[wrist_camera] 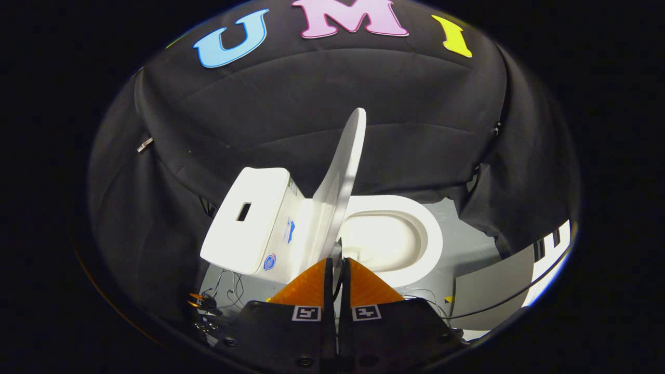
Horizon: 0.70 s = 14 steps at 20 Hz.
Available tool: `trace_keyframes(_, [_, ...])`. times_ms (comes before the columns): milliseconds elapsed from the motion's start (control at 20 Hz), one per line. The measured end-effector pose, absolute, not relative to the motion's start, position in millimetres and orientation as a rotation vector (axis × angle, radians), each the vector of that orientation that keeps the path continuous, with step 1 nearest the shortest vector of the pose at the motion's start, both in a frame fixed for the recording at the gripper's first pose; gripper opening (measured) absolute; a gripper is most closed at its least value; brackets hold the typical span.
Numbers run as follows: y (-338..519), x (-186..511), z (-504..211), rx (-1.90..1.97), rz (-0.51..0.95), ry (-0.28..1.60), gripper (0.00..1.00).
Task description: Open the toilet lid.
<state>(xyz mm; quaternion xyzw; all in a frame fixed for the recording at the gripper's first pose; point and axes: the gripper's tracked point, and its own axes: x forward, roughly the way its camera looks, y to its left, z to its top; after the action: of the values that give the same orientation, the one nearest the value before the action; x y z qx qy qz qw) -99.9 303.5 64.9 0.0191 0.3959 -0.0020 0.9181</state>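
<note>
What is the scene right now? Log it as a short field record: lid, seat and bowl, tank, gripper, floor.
lid: toilet lid raised, standing nearly upright above the bowl, its near edge between the fingers
seat and bowl: seat down, bowl uncovered
tank: tank beside the lid, away from the bowl, rectangular opening in its top
gripper: gripper fingers nearly together, pinching the lid's edge
floor: grey floor with thin cables near the tank's base

Camera riding the tongs [337, 267], looking down close over toilet [410, 244]
</note>
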Motion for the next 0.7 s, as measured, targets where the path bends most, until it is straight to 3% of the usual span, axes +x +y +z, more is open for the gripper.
trace_keyframes(700, [420, -93, 75, -0.121, -0.022, 0.749, 0.07])
